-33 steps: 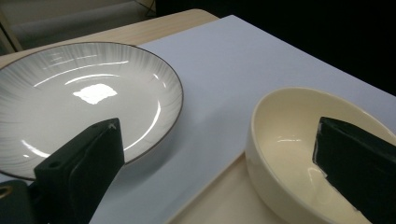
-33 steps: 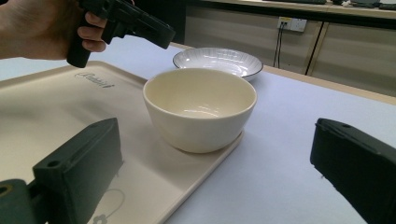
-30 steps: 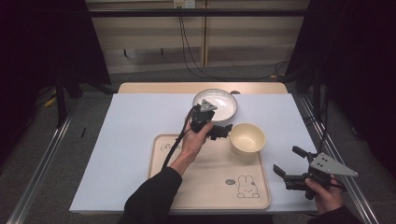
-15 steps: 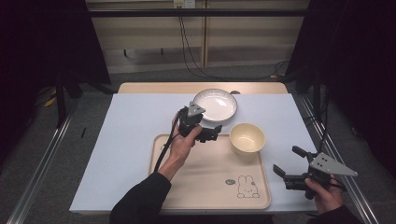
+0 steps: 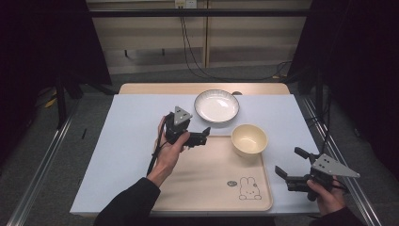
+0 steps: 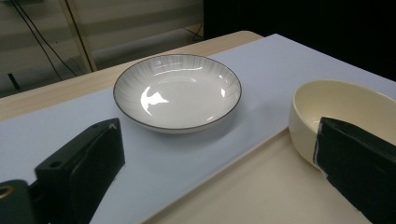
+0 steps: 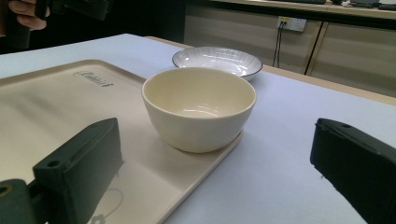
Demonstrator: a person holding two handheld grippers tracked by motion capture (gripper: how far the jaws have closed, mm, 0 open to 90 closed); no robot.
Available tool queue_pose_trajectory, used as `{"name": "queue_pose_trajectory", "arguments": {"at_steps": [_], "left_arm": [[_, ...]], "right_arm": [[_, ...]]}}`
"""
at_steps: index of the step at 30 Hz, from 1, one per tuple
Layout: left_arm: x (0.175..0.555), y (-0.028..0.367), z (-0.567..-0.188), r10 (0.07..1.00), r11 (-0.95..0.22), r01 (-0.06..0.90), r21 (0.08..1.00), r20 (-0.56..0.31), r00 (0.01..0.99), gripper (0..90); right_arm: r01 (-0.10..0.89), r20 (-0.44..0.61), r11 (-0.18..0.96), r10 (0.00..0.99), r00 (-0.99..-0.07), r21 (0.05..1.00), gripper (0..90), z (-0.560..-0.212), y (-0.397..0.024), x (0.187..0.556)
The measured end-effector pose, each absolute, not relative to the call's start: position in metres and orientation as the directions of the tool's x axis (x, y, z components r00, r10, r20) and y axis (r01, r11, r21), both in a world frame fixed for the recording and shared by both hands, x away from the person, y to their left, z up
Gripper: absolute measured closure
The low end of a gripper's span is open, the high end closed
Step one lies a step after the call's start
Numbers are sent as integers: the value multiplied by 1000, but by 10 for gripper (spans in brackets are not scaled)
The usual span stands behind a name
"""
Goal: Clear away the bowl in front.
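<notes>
Pale-blue table (image 5: 127,141): left gripper (image 5: 195,138) faces white plate (image 5: 217,106), jaws wide; right gripper (image 5: 292,168) likewise wide

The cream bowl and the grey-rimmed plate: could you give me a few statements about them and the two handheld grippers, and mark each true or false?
1. The cream bowl sits on a corner of the beige tray. True.
2. The white plate also lies on the tray. False: it rests on the pale table cover beyond the tray.
3. The left gripper is shut on the bowl. False: its jaws are open and hold nothing.
4. The right gripper is open, off to the tray's right. True.
5. The bowl holds food. False: it looks empty.
</notes>
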State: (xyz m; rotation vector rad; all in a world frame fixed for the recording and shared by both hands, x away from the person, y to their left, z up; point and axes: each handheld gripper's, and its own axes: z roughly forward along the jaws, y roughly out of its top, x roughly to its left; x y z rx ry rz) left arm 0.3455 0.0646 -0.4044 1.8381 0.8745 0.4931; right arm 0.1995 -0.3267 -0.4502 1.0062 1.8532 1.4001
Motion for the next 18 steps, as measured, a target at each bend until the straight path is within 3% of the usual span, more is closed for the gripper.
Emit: {"name": "queue_pose_trajectory", "arguments": {"at_steps": [3, 18], "left_arm": [[338, 73, -402, 756, -262, 328, 908, -19, 655, 16], [303, 121, -406, 801, -203, 330, 922, -37, 598, 15]], "right_arm": [[215, -16, 152, 848, -530, 965, 17, -450, -326, 199], [212, -22, 158, 848, -529, 965, 18, -451, -326, 201]]}}
